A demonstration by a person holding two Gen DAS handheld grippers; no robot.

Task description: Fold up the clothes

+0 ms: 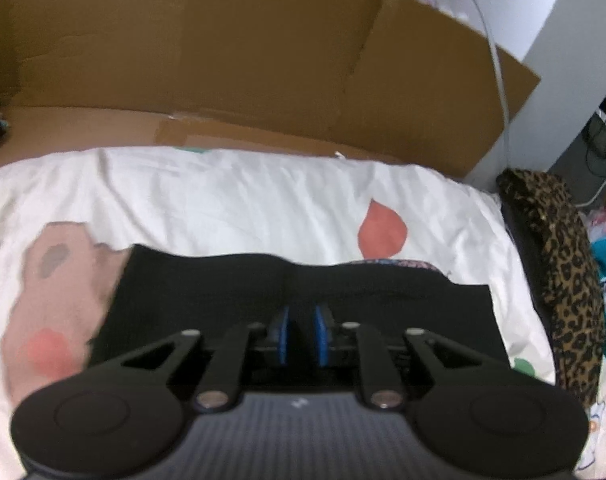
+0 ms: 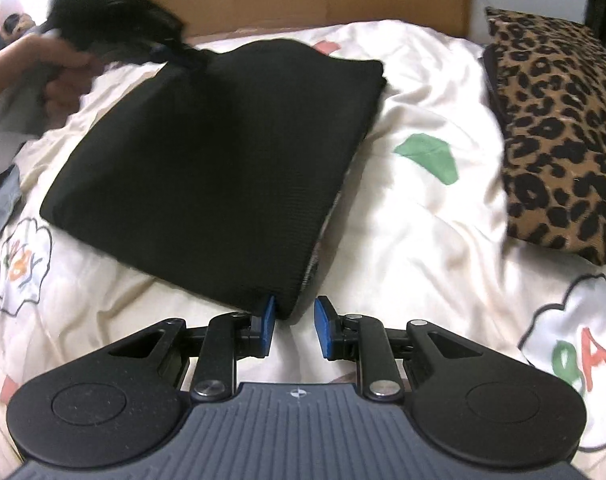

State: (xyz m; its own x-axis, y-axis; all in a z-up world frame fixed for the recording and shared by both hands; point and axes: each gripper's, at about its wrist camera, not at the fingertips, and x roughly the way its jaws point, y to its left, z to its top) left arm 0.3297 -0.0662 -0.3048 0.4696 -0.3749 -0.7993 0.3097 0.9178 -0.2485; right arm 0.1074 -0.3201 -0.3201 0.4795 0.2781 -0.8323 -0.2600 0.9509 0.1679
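1 folded black garment [image 2: 219, 168] on printed sheet [image 2: 423, 240], 1 leopard cushion [image 2: 559, 140], 2 grippers, left fingers [image 1: 282, 330] and right fingers [image 2: 267, 330] released

The folded black garment [image 2: 219, 160] is a matt knit cloth with a fine ribbed weave. It lies on a bedsheet [image 2: 403, 240] of soft, creased white cotton-like cloth with flat printed patches of colour. The leopard-print pillow [image 2: 555, 128] looks like a smooth woven fabric, matt. Behind the bed, the cardboard sheets [image 1: 223, 52] are plain brown paperboard, dull, with rough torn edges. The right gripper [image 2: 295, 328] has matt black plastic arms, shiny metal pivot pins, blue rubbery pads [image 2: 323, 332] and a ridged grey plastic body.
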